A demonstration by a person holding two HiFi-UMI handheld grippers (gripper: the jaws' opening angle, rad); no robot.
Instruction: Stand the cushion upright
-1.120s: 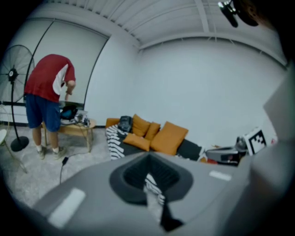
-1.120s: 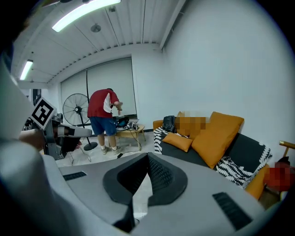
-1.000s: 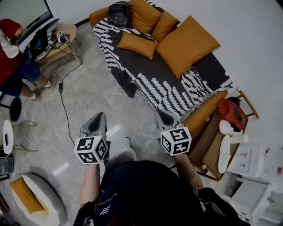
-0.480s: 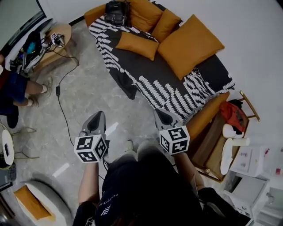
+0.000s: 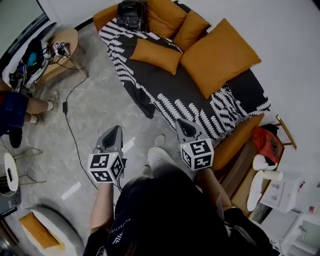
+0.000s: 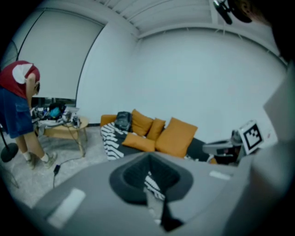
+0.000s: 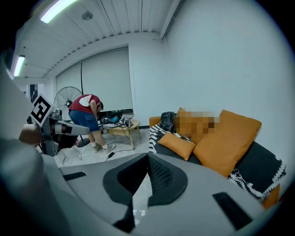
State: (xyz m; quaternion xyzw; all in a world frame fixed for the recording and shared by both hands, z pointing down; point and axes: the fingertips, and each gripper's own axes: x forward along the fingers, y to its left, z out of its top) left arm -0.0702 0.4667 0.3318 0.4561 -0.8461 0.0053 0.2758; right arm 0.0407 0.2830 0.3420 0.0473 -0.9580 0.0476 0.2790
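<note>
A small orange cushion (image 5: 156, 54) (image 6: 138, 143) (image 7: 179, 144) lies flat on the sofa's black-and-white patterned throw (image 5: 185, 102). A large orange cushion (image 5: 220, 55) (image 7: 226, 138) leans against the sofa back to its right, and two more orange cushions (image 5: 165, 17) stand behind. My left gripper (image 5: 116, 129) (image 6: 148, 175) and right gripper (image 5: 179, 121) (image 7: 147, 159) are both shut and empty. They hover over the floor in front of the sofa, well short of the cushions and pointing toward them.
A black bag (image 5: 131, 14) sits at the sofa's far end. A low wooden table (image 5: 65, 42) with cluttered gear and a floor cable (image 5: 70, 115) are at the left, beside a person (image 7: 85, 115). A wooden side table (image 5: 245, 167) and red bag (image 5: 265, 142) stand right.
Both grippers have moved forward toward the sofa, which now lies closer in the head view. The person at the left has slipped mostly out of that view.
</note>
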